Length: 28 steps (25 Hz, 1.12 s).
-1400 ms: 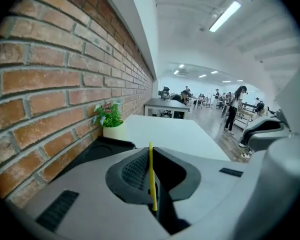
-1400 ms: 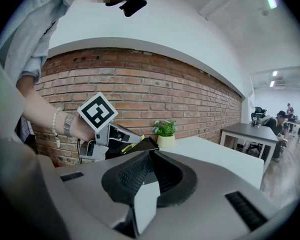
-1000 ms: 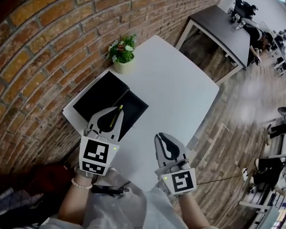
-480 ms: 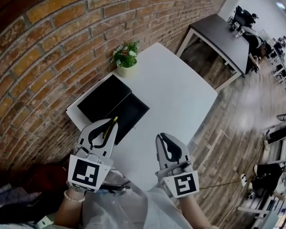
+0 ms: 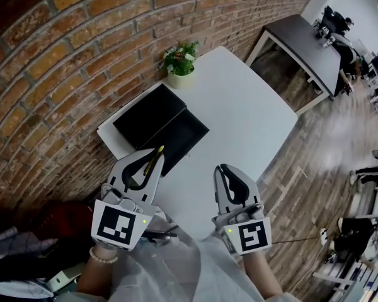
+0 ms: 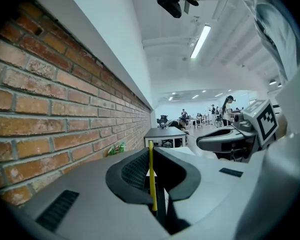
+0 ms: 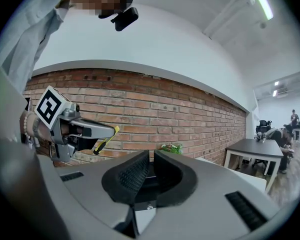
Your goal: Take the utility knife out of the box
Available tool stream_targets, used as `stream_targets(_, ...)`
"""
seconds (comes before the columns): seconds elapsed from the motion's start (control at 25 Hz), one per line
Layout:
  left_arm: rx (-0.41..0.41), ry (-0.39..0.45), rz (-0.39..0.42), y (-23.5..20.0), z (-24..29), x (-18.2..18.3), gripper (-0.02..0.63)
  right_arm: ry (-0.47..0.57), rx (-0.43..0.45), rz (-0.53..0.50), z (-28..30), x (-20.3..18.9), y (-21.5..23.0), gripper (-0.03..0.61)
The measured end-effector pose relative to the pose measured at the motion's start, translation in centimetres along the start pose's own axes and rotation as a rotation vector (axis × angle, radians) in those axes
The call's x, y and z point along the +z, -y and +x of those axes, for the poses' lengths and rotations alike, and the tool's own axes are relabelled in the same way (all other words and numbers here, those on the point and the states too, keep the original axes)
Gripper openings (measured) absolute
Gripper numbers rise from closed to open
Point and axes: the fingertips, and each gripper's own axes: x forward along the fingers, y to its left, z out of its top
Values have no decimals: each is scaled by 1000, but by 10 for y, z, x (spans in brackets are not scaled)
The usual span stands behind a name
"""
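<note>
A black box (image 5: 176,140) lies open on the white table (image 5: 239,112), its lid (image 5: 148,113) flat beside it toward the brick wall. My left gripper (image 5: 145,159) is shut on a thin yellow and black utility knife (image 5: 155,158), held in the air at the box's near edge. In the left gripper view the knife (image 6: 151,179) stands upright between the pads. My right gripper (image 5: 227,172) hovers over the table's near side, shut with nothing in it. In the right gripper view, the left gripper (image 7: 75,129) shows with the knife (image 7: 106,140) sticking out of its tip.
A small potted plant (image 5: 181,61) stands at the table's far corner by the brick wall (image 5: 63,55). A dark table (image 5: 302,39) stands further back on the wooden floor. People sit at desks in the far room.
The left gripper has risen and drawn back from over the box toward the person, with the knife still in it. The right gripper has lifted a little.
</note>
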Motion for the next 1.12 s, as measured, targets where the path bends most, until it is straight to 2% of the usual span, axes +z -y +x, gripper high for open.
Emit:
stream_targets(0.84, 0, -10, -2, 2, -8, -6, 38, -26, 24, -17, 2, -3, -12, 57)
stream_targets(1.12, 8, -10, -6, 2, -9, -9, 38, -2, 31, -17, 5, 0, -15, 57)
